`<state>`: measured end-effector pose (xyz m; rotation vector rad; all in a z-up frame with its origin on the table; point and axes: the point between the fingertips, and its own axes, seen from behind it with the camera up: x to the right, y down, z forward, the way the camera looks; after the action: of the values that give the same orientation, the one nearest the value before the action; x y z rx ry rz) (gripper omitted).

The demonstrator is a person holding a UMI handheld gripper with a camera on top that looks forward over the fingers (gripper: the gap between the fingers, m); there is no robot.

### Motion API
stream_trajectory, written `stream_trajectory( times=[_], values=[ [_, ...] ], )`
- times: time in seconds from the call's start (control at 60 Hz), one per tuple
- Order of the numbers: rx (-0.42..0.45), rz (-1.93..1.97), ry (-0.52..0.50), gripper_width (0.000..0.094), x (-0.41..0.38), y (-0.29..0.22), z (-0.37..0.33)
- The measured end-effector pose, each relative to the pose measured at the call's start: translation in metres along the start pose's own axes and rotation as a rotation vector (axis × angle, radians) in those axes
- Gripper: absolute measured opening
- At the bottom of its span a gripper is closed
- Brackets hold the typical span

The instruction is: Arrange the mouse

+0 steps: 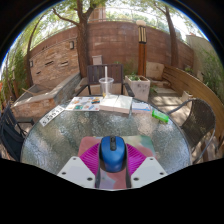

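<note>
Backyard patio: brick wall (100, 45), trees (85, 12), wooden bench (195, 90), round glass table (60, 140).

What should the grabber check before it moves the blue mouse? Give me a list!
1. Mouse in view: ok. The blue mouse lies between the fingers of the gripper.
2. Fingers around it: ok. One pink pad shows on each side of the mouse.
3. Firm grip: cannot tell. Whether both pads press on the mouse is not visible.
4. Mouse supported: ok. It seems to rest on the round glass table.
5. Space ahead: ok. The glass just beyond the mouse is bare; a book and a clear cup stand further back.
6. Side hazards: ok. A green object lies well off to the side.
</note>
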<state>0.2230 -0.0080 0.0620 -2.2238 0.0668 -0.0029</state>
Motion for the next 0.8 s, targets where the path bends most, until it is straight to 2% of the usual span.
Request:
stream_trajectory(
  times=[0.05, 0.2, 0.233, 0.283, 0.333, 0.45, 0.467, 0.667, 0.8],
  values=[
    [-0.045, -0.001, 0.004, 0.0352, 0.009, 0.02, 0.015],
    [-0.127, -0.001, -0.019, 0.0526, 0.02, 0.062, 0.036],
    [-0.129, -0.003, -0.005, 0.0619, 0.02, 0.055, 0.033],
    [-0.113, -0.015, 0.001, 0.0855, 0.021, 0.051, 0.024],
    [-0.094, -0.021, 0.003, 0.0827, 0.019, 0.039, 0.01],
    [-0.046, -0.032, 0.01, 0.0856, 0.011, 0.024, -0.031],
    [-0.045, -0.033, 0.008, 0.0854, 0.01, 0.008, -0.043],
    [0.032, -0.057, 0.042, 0.0857, -0.009, 0.0, -0.148],
    [0.066, -0.076, 0.06, 0.0852, -0.022, 0.014, -0.219]
  ],
)
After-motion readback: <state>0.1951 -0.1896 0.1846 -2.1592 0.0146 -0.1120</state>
